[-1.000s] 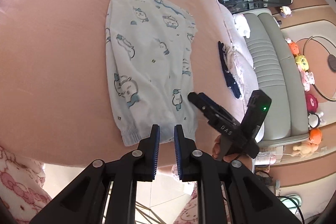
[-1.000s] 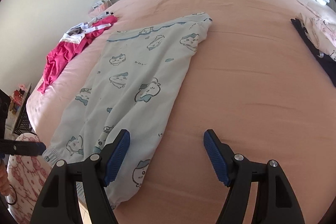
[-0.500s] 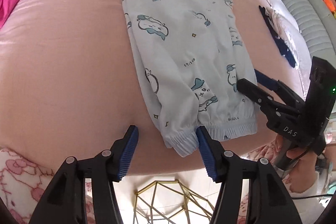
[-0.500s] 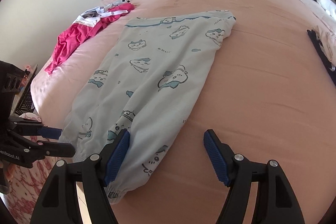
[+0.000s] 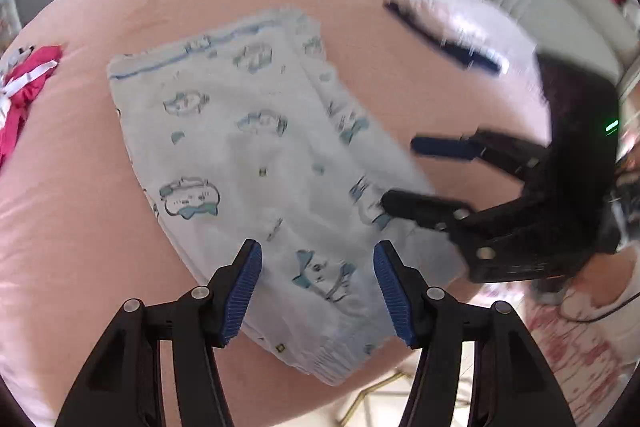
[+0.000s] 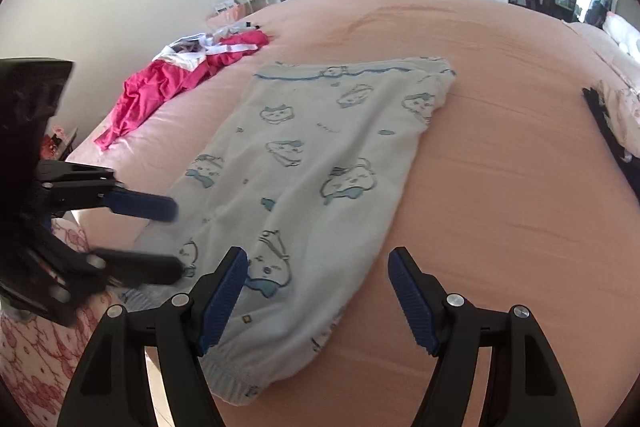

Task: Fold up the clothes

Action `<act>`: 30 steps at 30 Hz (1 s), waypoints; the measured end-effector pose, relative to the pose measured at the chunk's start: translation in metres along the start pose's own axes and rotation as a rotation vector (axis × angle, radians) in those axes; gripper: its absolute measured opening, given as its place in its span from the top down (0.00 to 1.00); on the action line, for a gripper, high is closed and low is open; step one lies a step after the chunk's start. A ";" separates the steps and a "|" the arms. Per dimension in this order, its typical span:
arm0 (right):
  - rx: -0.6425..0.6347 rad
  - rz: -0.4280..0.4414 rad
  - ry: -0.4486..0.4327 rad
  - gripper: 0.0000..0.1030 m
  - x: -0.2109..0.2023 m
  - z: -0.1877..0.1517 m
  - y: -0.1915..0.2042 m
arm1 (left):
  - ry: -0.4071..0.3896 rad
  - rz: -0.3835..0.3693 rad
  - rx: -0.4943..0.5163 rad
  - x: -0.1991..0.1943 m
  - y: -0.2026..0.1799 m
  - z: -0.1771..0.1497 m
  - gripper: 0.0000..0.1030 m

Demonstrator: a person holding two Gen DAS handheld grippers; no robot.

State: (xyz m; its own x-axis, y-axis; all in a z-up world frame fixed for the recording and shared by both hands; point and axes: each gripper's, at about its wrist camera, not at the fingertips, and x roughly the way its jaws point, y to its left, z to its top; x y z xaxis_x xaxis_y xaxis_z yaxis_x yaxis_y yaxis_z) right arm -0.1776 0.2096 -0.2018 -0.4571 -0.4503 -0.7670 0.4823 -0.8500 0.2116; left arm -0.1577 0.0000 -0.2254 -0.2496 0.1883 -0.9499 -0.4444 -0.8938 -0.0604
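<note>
Left gripper (image 5: 317,281) and right gripper (image 6: 318,297), both spread wide and holding nothing, hover over the cuff end of pale printed trousers (image 6: 316,179) lying flat on the bed (image 6: 500,187)

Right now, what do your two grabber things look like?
Both are black plastic. The left gripper and right gripper each have two angled fingers with silver screws, ending in ribbed blue pads. The right one's boxy black body shows a small green light. The person wears white clothes with a pink cartoon print.
</note>
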 end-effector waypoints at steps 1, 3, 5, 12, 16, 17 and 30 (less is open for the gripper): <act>-0.045 -0.017 0.031 0.29 0.006 -0.004 0.002 | 0.007 0.014 0.004 0.000 0.002 -0.003 0.45; -0.136 -0.053 0.093 0.29 0.017 -0.013 0.007 | -0.008 0.024 0.002 -0.006 0.008 -0.010 0.44; -0.073 -0.045 0.094 0.27 0.005 -0.014 -0.006 | 0.008 0.052 -0.040 -0.013 0.019 -0.018 0.32; 0.100 -0.090 -0.039 0.25 -0.041 -0.019 -0.028 | -0.164 -0.090 -0.200 -0.058 0.032 -0.029 0.31; 0.126 -0.108 -0.081 0.24 -0.045 -0.025 -0.020 | -0.225 -0.087 -0.202 -0.042 0.021 -0.002 0.31; 0.079 -0.146 -0.090 0.23 -0.038 -0.025 -0.012 | -0.207 -0.068 -0.171 -0.034 0.016 0.006 0.31; 0.049 -0.198 -0.152 0.22 -0.048 -0.029 -0.011 | -0.118 -0.032 -0.209 -0.002 0.031 -0.015 0.26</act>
State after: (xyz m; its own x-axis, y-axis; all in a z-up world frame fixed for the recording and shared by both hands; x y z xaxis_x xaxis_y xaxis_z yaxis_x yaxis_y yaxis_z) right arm -0.1391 0.2486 -0.1844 -0.6479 -0.3060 -0.6976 0.3369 -0.9364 0.0978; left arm -0.1586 -0.0343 -0.2304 -0.3428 0.2531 -0.9047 -0.2689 -0.9492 -0.1637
